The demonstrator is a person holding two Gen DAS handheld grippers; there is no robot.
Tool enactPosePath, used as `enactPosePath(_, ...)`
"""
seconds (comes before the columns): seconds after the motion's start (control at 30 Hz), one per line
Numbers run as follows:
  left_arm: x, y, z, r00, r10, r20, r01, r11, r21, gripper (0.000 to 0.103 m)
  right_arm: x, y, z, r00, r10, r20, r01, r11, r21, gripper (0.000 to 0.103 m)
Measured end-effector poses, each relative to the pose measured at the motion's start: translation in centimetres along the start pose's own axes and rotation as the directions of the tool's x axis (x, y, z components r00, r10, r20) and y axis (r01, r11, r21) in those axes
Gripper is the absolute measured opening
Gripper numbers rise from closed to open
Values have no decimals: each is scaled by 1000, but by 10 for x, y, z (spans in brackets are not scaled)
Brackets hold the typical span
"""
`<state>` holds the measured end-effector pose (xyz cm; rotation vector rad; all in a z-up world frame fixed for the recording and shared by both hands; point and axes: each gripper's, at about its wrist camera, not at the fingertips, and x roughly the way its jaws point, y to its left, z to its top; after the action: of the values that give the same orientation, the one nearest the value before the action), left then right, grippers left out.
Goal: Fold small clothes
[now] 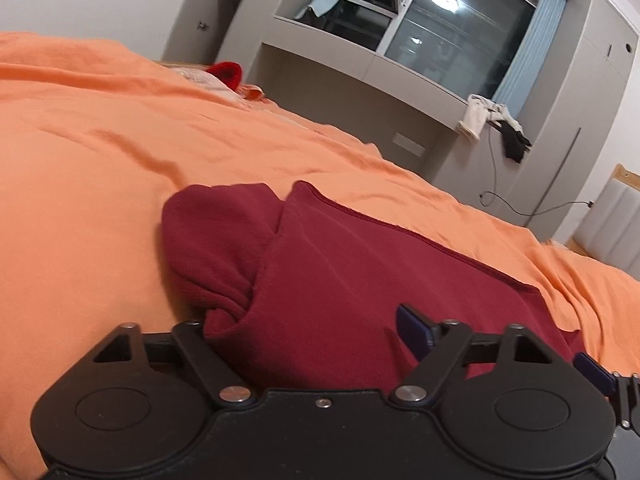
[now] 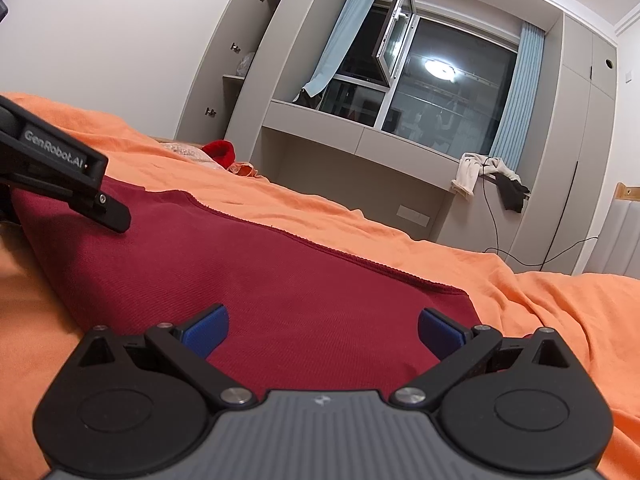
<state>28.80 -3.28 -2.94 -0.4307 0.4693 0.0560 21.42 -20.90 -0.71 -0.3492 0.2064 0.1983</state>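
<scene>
Dark red garment (image 2: 248,264) lies bunched between my spread left gripper (image 1: 316,340) and under my released right gripper (image 2: 322,330), atop orange bedspread (image 2: 560,320).

- Orange bedsheet (image 1: 120,160), rumpled, covers the whole near surface.
- Bright red knitted item (image 2: 219,151) at the far edge of the bed, beside a pale patterned pillow (image 2: 188,152).
- Window (image 2: 440,92) dark, with a ceiling lamp (image 2: 440,68) reflected in the glass; one pane swung open.
- Light blue curtains (image 2: 516,96) at both sides of the window.
- Grey built-in cupboards (image 2: 584,152) around it; a door on the left stands open.
- Pale and dark clothes (image 2: 488,180) draped over the ledge under the window.
- Black cable (image 2: 496,236) hangs down from the ledge.
- Padded white headboard (image 1: 612,224) at right.
</scene>
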Motion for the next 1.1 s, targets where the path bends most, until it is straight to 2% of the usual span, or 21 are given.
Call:
enactPosePath(0.07,0,1,1,1000,18,14,-18,1000,-7,65,-2,-2,1,1000,-2,3,2,1000,3,103)
enactPosePath(0.13,2,2,5,999,30,18,-30,999,-14,42,-2,-4,2,1000,-1,4,1,1000,5,103)
enactPosePath(0.23,5,-1,13,999,35,21,-35,999,-8,26,0,-13,5,1000,25,-12,-24,999,30,103)
enactPosePath(0.33,4,-11,20,999,23,43,-24,999,22,20,0,-32,8,996,79,-29,-75,991,106,103)
enactPosePath(0.4,4,-26,28,998,10,61,-14,997,70,18,0,-48,11,995,88,-40,-80,983,167,103)
enactPosePath(0.67,-2,-105,56,992,-92,87,66,962,267,15,-10,-120,17,997,-78,-22,81,952,295,103)
enactPosePath(0.8,-4,-154,52,985,-156,75,116,918,378,15,-15,-165,13,989,-139,-40,144,912,385,103)
enactPosePath(0.93,-4,-197,27,975,-222,22,184,857,481,15,-22,-214,4,982,-177,-68,188,855,483,103)
enactPosePath(1.0,-4,-213,10,968,-249,-13,218,819,530,15,-21,-240,-3,982,-168,-88,189,824,534,103)
enactPosePath(1.1,-5,-229,-21,961,-270,-59,248,747,617,15,-16,-276,-16,983,-130,-130,182,775,606,103)
